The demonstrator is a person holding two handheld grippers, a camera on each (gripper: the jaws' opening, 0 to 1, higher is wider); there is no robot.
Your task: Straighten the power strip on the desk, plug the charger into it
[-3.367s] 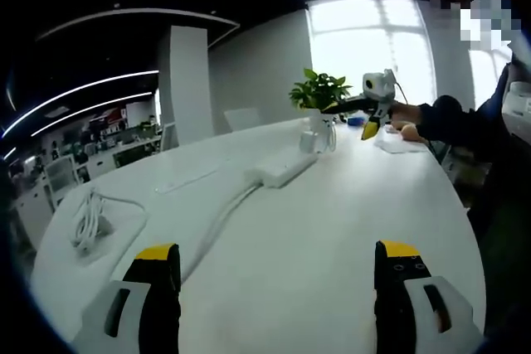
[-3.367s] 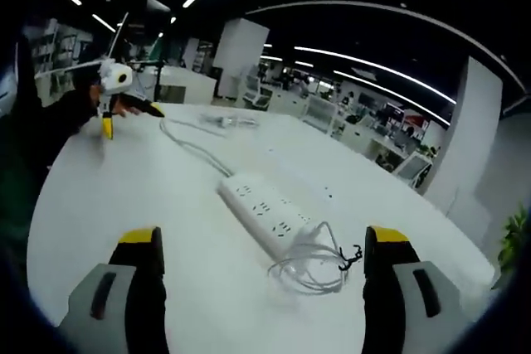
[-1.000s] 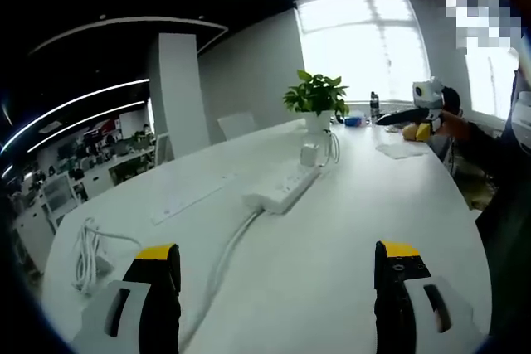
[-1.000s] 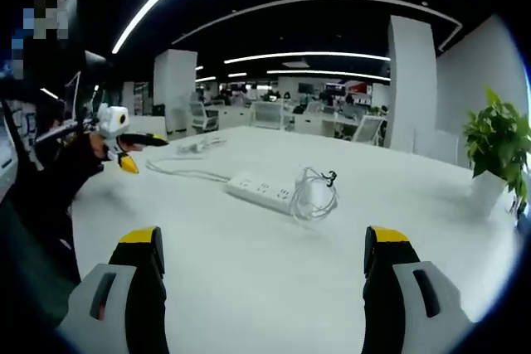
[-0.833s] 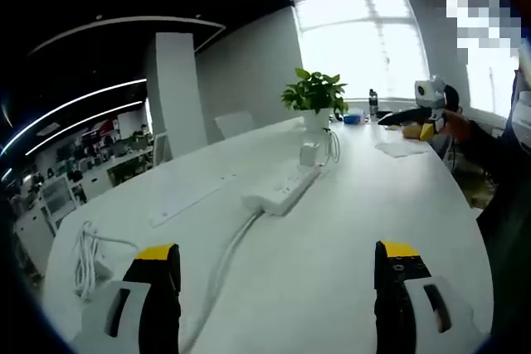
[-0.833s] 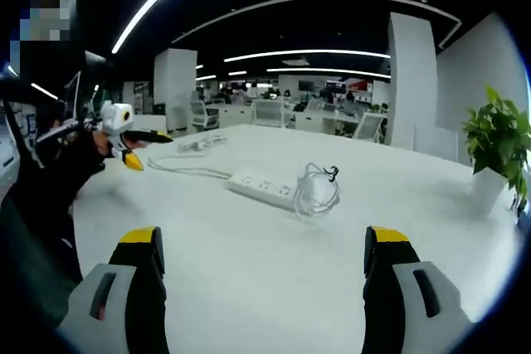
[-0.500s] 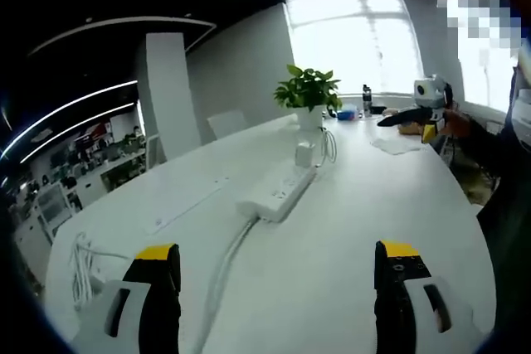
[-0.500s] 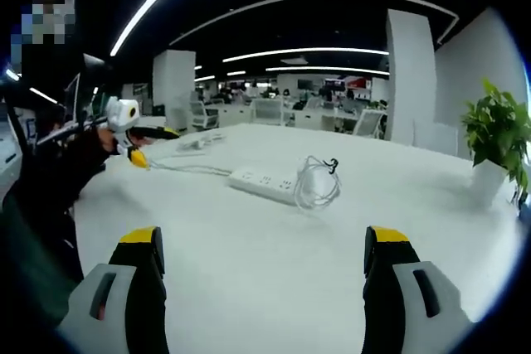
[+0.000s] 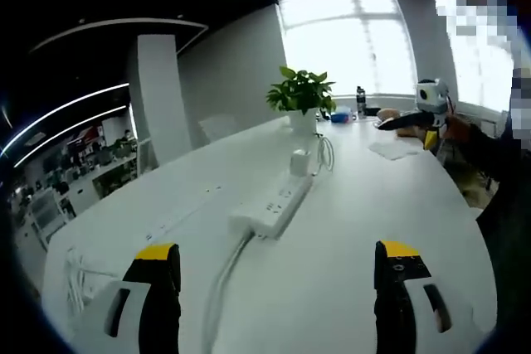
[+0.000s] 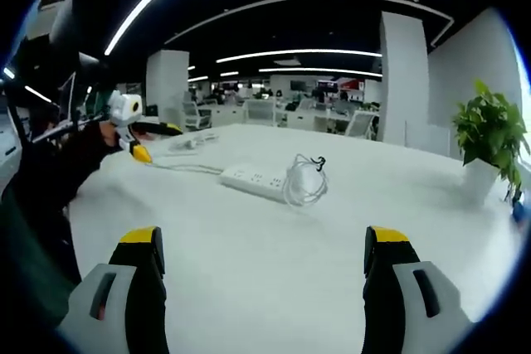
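The power strip (image 9: 271, 207) lies on the white worktop (image 9: 348, 230) straight ahead of the left hand-held gripper (image 9: 277, 288), long axis running away from it, charger (image 9: 299, 162) at its far end; the right hand-held gripper (image 10: 261, 281) sees it crosswise and farther; both grippers are open and empty, the left likely nearer.

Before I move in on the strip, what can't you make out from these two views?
- Power strip sockets: too small and blurred in both views to tell which are free.
- Charger: its prongs are hidden in the left gripper view; in the right gripper view its coiled cable covers it.
- Strip's cord: runs off the bottom edge of the left gripper view, so its end is unseen.
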